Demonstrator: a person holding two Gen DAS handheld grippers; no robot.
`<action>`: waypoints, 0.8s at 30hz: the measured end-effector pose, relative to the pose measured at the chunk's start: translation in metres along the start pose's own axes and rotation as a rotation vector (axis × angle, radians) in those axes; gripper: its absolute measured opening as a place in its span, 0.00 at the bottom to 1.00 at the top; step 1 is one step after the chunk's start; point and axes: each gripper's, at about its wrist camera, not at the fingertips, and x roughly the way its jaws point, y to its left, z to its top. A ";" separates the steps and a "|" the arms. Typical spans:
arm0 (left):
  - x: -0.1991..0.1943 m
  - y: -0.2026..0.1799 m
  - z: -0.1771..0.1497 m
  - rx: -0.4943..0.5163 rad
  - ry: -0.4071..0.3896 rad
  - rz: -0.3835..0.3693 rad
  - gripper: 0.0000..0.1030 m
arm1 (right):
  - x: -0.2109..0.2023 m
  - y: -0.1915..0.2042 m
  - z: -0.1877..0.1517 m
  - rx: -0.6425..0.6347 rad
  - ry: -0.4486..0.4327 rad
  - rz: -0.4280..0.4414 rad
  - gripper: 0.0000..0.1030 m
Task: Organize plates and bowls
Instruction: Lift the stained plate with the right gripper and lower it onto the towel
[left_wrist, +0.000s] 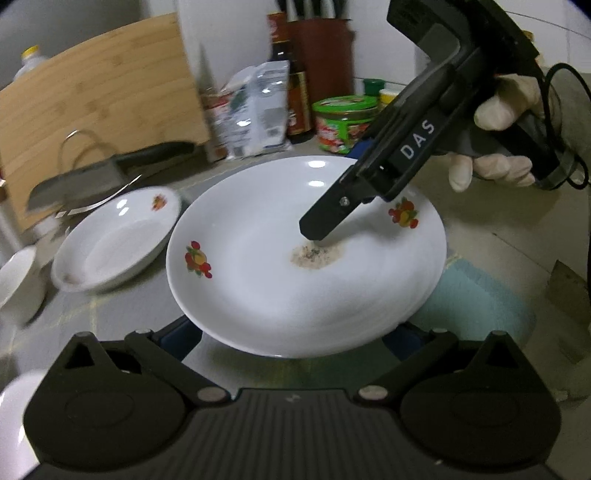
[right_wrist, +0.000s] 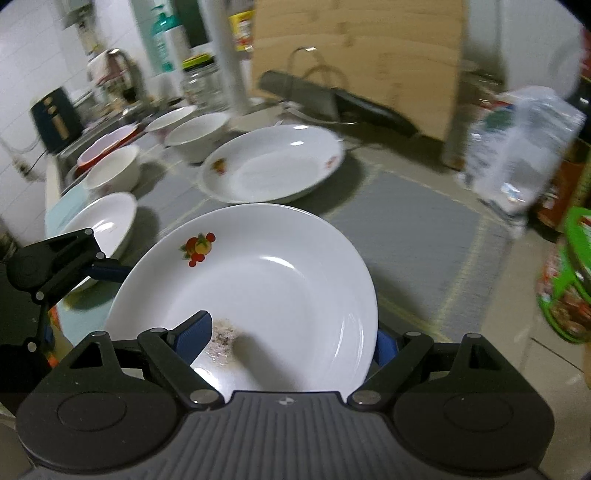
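**A:** Over the counter, the plate (right_wrist: 266, 280) is airborne and tilted. Right gripper (right_wrist: 288, 343) is clamped on it at a middling spread, one finger on the top face beside the stain (right_wrist: 221, 338), the other outside the rim.

**B:** Left gripper (left_wrist: 291, 334)?

**A:** Its linkage is spread wide and its pads poke out from under the plate on both sides. Fingertips are hidden, so I can't tell if it grips or only props.

**B:** Progress?

**A:** Early, I'd say. Nothing looks stacked. From the right wrist view, the second plate (right_wrist: 273, 166) sits alone at 12 o'clock of the held one, a likely place to stack. One bowl (right_wrist: 99, 221) is at 9, a second bowl (right_wrist: 114, 170) at 10, a third bowl (right_wrist: 197, 133) at 11, and all are apart. More dishes sit behind them, too blurred to count.

**B:** So what's left?

**A:** Land this plate, then gather the bowls. That's my guess.

**B:** Clutter?

**A:** Cleaver (left_wrist: 74, 181) is just behind the second plate, its handle running toward 1. Board (right_wrist: 354, 55) leans at 12 to 1, bag (right_wrist: 517, 147) at 2, green tub (right_wrist: 569, 277) at 3.

**B:** Anything blocking?

**A:** The path to 12 looks free. The cleaver is the closest risk if the plate overshoots. The tilt could slide the plate in the clamp, and the stain means it's dirty.
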 end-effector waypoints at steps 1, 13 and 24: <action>0.003 0.000 0.003 0.013 -0.005 -0.009 0.99 | -0.002 -0.004 -0.001 0.012 -0.006 -0.010 0.88; 0.036 0.010 0.021 0.069 0.004 -0.081 0.99 | -0.002 -0.033 -0.006 0.073 -0.028 -0.098 0.88; 0.060 0.016 0.036 0.063 0.010 -0.078 0.99 | 0.008 -0.052 0.001 0.088 -0.036 -0.120 0.88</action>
